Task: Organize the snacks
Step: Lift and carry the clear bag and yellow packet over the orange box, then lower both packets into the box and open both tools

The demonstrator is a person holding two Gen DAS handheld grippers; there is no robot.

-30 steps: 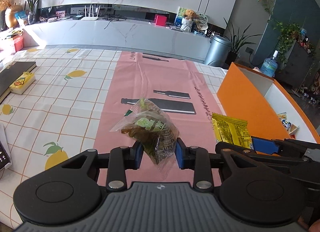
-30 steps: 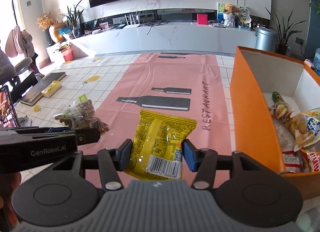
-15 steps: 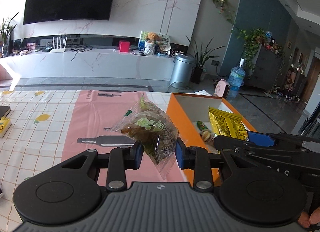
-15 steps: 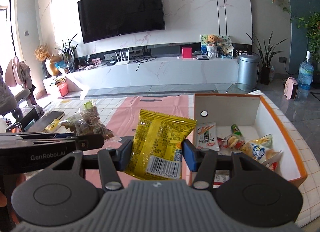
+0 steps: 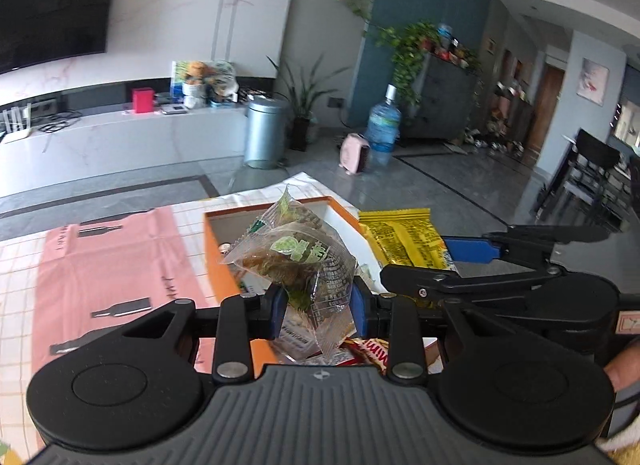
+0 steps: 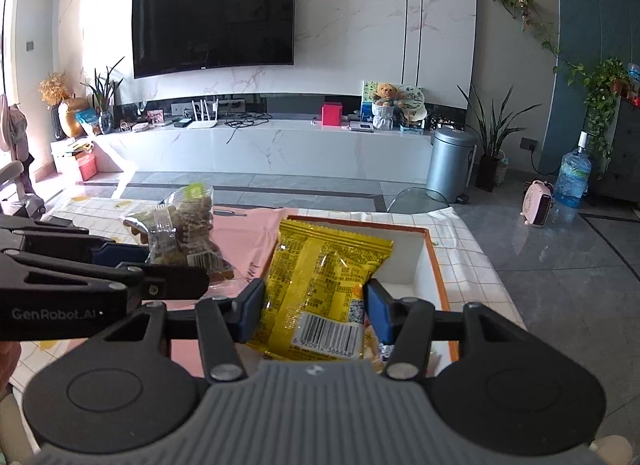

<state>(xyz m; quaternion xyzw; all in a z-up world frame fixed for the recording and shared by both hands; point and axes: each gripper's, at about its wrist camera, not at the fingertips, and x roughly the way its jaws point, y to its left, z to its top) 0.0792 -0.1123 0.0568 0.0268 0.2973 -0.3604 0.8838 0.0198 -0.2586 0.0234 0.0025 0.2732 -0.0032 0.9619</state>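
My left gripper [image 5: 318,303] is shut on a clear packet of brown snacks with a green label [image 5: 296,261] and holds it above the orange box [image 5: 218,261]. My right gripper [image 6: 314,305] is shut on a yellow snack packet [image 6: 320,285] and holds it over the same box [image 6: 436,261], whose inside is white. The yellow packet also shows at the right of the left wrist view [image 5: 404,239]. The clear packet also shows at the left of the right wrist view [image 6: 180,229]. Several snack packets [image 5: 366,349] lie in the box under the grippers.
The box stands on a table with a checked cloth [image 6: 476,265] and a pink runner [image 5: 116,265]. The table edge lies just beyond the box. Past it are grey floor, a metal bin [image 6: 450,163] and a TV counter [image 6: 260,145].
Both grippers have carried their packets up off the runner and to the right, from beside the box to above its open top. Both grips are unchanged.
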